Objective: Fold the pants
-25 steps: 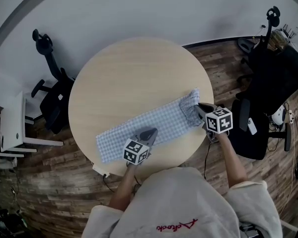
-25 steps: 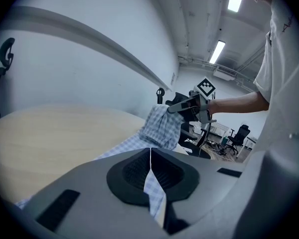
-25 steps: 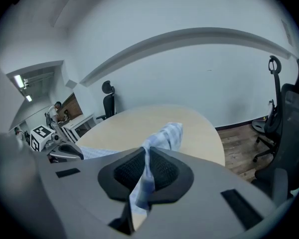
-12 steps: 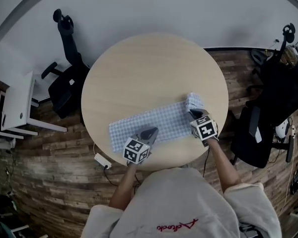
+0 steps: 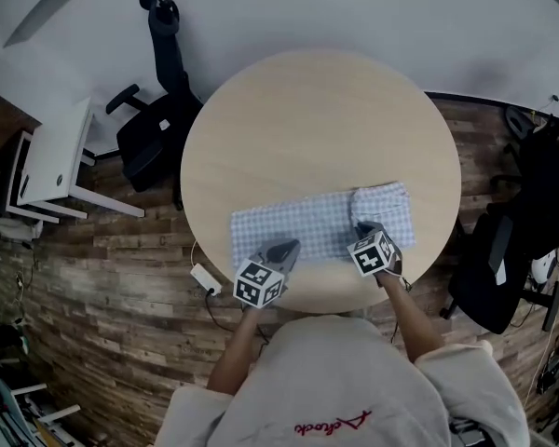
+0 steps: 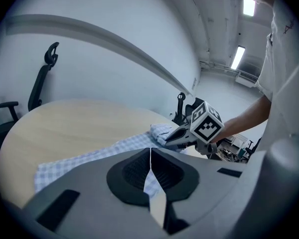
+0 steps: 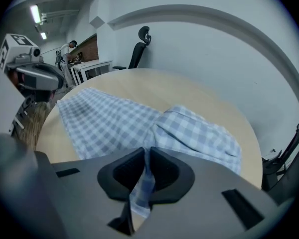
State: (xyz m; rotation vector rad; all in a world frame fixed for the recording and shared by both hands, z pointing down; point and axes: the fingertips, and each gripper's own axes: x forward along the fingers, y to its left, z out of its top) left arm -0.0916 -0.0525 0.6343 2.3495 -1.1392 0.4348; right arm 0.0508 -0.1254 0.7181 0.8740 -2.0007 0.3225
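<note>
The blue-and-white checked pants (image 5: 303, 226) lie across the near part of the round wooden table (image 5: 317, 110). Their right end (image 5: 384, 203) is doubled back over itself in a rumpled fold. My left gripper (image 5: 287, 246) sits at the pants' near edge, left of the middle. In the left gripper view its jaws (image 6: 150, 153) are shut with a strip of the cloth pinched between them. My right gripper (image 5: 359, 229) is at the folded end. The right gripper view shows its jaws (image 7: 147, 156) shut on checked cloth (image 7: 139, 193), with the pants (image 7: 109, 121) spread beyond.
A black office chair (image 5: 158, 128) and a white desk (image 5: 47, 156) stand left of the table. Another dark chair (image 5: 503, 259) stands at the right. A white power strip (image 5: 205, 279) lies on the wooden floor by the table's near left edge.
My right gripper has come down and leftward with the pants' right end, which now lies doubled over. My left gripper has shifted toward the pants' left end. The head view has swung.
</note>
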